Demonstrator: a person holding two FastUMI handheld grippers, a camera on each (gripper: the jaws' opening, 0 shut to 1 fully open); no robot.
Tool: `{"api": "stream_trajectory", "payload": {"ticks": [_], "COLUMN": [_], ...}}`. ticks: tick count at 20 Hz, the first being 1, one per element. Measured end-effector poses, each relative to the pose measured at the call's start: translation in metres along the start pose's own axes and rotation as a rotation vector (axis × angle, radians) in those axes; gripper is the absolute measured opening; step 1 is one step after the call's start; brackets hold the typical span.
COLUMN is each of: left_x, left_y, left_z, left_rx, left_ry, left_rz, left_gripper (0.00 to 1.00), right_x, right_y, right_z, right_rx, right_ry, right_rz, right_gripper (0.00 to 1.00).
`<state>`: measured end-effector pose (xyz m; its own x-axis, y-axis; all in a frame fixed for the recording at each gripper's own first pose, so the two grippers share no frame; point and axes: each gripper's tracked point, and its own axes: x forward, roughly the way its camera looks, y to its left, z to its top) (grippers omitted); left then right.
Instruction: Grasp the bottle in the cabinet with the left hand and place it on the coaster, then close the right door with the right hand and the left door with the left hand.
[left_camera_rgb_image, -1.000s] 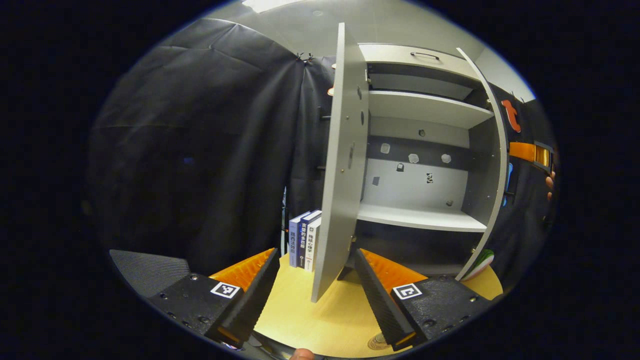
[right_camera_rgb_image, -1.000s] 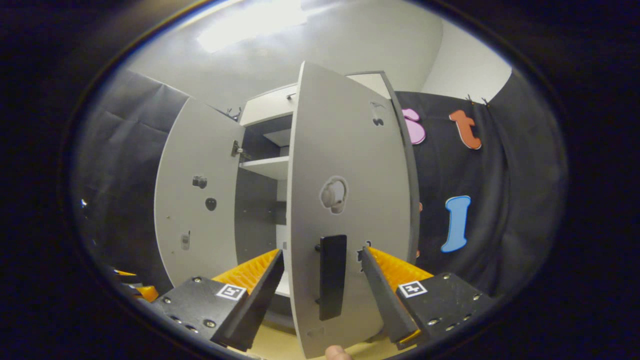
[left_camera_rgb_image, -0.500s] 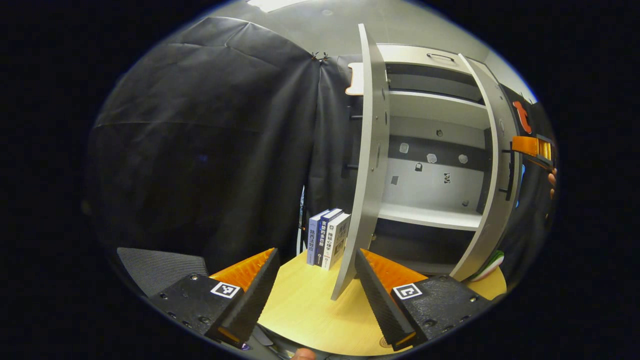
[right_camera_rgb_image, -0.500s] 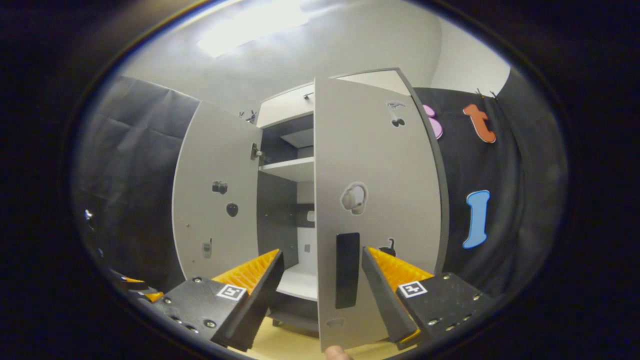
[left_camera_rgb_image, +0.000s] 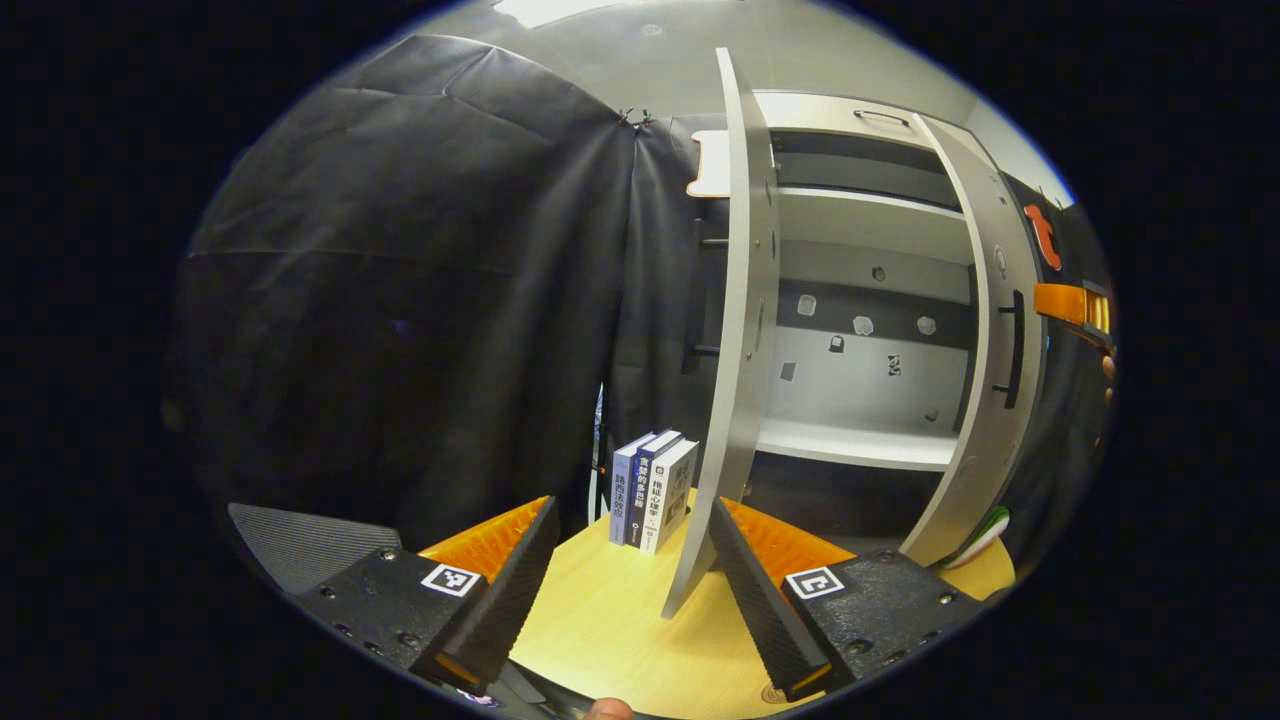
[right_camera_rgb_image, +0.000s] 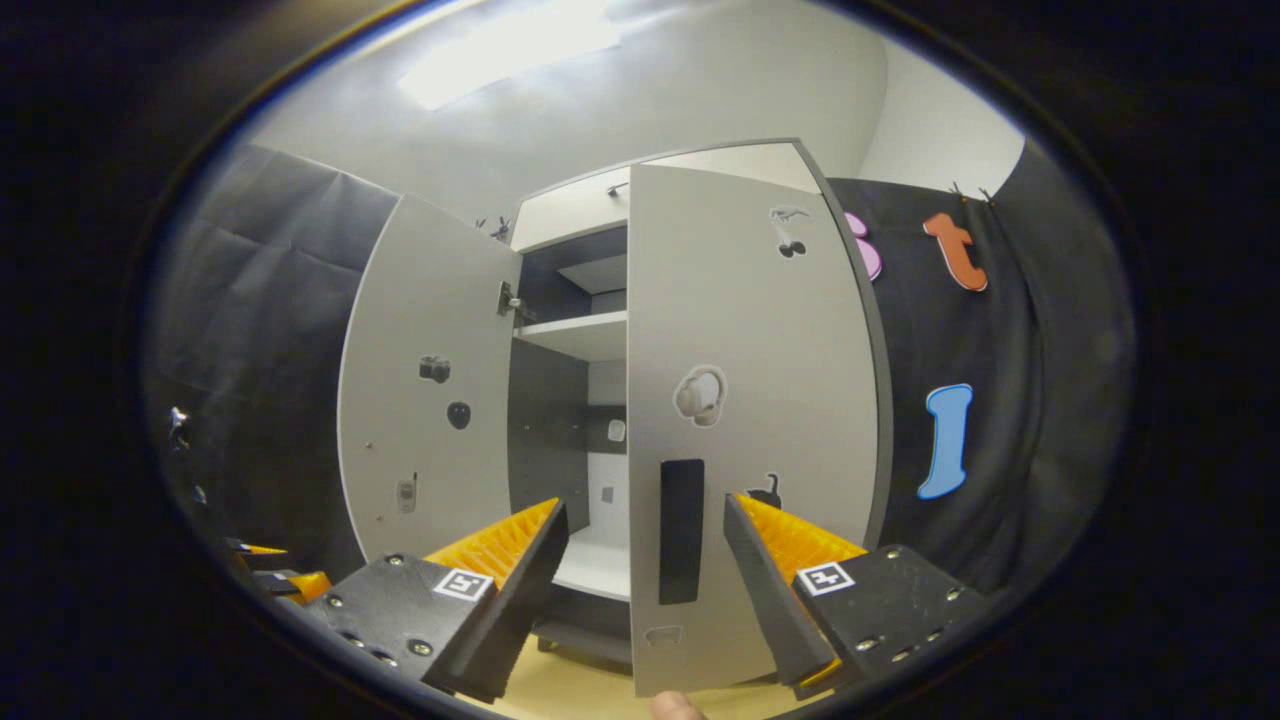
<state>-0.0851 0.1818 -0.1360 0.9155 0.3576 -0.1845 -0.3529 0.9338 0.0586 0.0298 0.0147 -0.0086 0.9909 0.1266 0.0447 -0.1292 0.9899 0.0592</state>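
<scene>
Right door (right_camera_rgb_image: 750, 420): swung nearer shut than a second ago. Left door (left_camera_rgb_image: 735, 330): still open, edge-on. Right gripper (right_camera_rgb_image: 645, 575): jaws spread either side of the black handle (right_camera_rgb_image: 680, 530). Left gripper (left_camera_rgb_image: 630, 580): jaws spread, empty. Books (left_camera_rgb_image: 652, 488): on the table (left_camera_rgb_image: 610, 630) beside the cabinet's (left_camera_rgb_image: 860, 300) left side, left gripper view.

We see three books (left_camera_rgb_image: 648, 487) standing up side by side on the yellow wooden table (left_camera_rgb_image: 610, 630), and a grey ribbed mat (left_camera_rgb_image: 300, 540) sits off to the left by the black cloth.

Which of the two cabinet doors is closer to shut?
The right door, the one with the black handle; the left door stands swung wide open.
</scene>
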Motion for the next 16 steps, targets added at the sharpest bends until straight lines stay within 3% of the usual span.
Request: {"api": "stream_trajectory", "payload": {"ticks": [10,16], "left_x": [0.055,0.084], "left_y": [0.008,-0.001], "left_z": [0.016,0.015], "left_rx": [0.016,0.039], "left_ry": [-0.033,-0.016], "left_rz": [-0.029,-0.092], "left_gripper": [0.95,0.95], "right_x": [0.004,0.009], "right_y": [0.004,0.003], "right_z": [-0.004,-0.008], "right_rx": [-0.021,-0.028], "right_ry": [-0.002,0.008], "right_rz": [-0.038,-0.065], "right_gripper": [0.92,0.95]}}
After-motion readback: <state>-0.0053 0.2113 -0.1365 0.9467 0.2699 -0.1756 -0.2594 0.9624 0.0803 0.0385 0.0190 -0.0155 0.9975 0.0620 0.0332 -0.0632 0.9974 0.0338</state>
